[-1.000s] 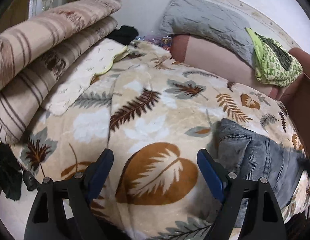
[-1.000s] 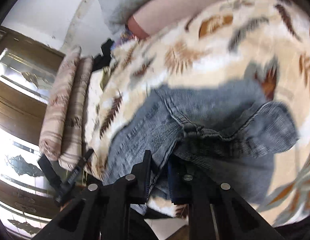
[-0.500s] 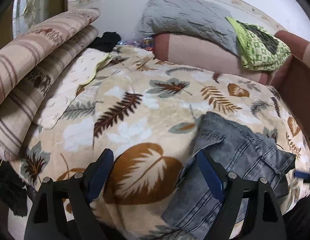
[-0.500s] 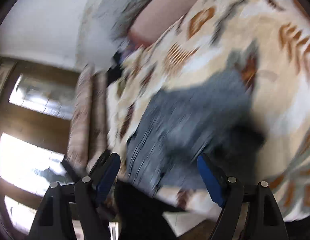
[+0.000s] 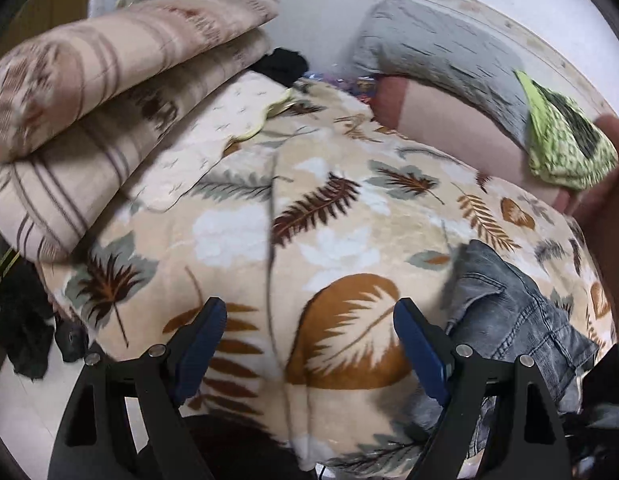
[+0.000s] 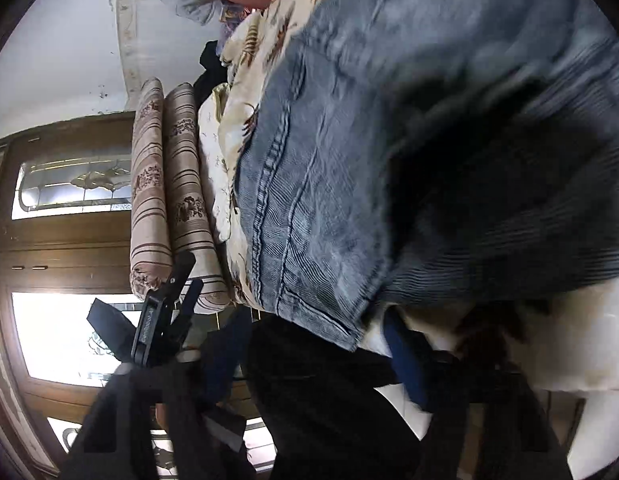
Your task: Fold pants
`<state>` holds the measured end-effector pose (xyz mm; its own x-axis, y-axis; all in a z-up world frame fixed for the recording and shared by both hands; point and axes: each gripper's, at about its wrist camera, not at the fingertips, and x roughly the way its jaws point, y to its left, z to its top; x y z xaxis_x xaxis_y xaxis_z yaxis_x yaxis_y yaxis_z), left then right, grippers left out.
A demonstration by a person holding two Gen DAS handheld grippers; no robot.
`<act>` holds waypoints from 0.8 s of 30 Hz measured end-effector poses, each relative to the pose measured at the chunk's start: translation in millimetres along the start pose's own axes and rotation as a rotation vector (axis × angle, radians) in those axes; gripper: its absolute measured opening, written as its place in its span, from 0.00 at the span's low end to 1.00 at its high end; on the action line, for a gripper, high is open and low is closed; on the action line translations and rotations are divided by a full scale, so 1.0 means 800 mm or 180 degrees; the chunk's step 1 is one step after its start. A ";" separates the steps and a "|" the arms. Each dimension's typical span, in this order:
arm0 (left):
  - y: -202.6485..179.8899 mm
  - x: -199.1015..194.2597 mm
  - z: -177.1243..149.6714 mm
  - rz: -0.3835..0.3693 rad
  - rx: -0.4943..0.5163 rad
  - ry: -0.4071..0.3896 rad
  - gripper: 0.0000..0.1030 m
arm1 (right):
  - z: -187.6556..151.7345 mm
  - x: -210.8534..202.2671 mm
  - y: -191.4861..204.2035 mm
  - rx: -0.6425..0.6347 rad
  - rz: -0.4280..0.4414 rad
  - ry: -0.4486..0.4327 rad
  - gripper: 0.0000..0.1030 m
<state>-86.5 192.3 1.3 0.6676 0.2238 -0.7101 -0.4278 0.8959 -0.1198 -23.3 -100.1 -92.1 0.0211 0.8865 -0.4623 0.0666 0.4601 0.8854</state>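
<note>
Leaf-print blanket bears grey jeans; both grippers gape.

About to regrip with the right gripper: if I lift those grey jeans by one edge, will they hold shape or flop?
Likely flop: the grey jeans already lie crumpled in soft folds on the leaf-print blanket. The thick stitched seams suggest heavy denim, so the free part would probably sag and drag. The plush blanket may grip the cloth instead of letting it slide.
</note>
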 end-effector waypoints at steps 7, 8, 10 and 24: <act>0.004 -0.008 0.000 -0.0049 0.0035 -0.0053 0.83 | 0.001 -0.029 0.081 -0.0629 -0.0035 -0.0194 0.03; 0.001 -0.008 0.002 -0.0068 0.0044 -0.0050 0.83 | 0.005 -0.042 0.094 -0.0717 -0.0018 -0.0274 0.03; -0.010 -0.009 0.005 -0.0119 0.0120 -0.0062 0.83 | 0.027 -0.085 0.131 -0.0985 -0.0032 -0.0521 0.03; -0.172 0.009 0.034 -0.0515 0.0966 -0.0101 0.83 | 0.143 -0.163 -0.002 -0.0631 -0.0734 -0.0384 0.07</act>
<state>-6.6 80.6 31.6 0.7327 0.0770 -0.6762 -0.1172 0.9930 -0.0139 87.7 -222.5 -38.7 0.1468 0.7511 -0.6437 -0.1120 0.6592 0.7436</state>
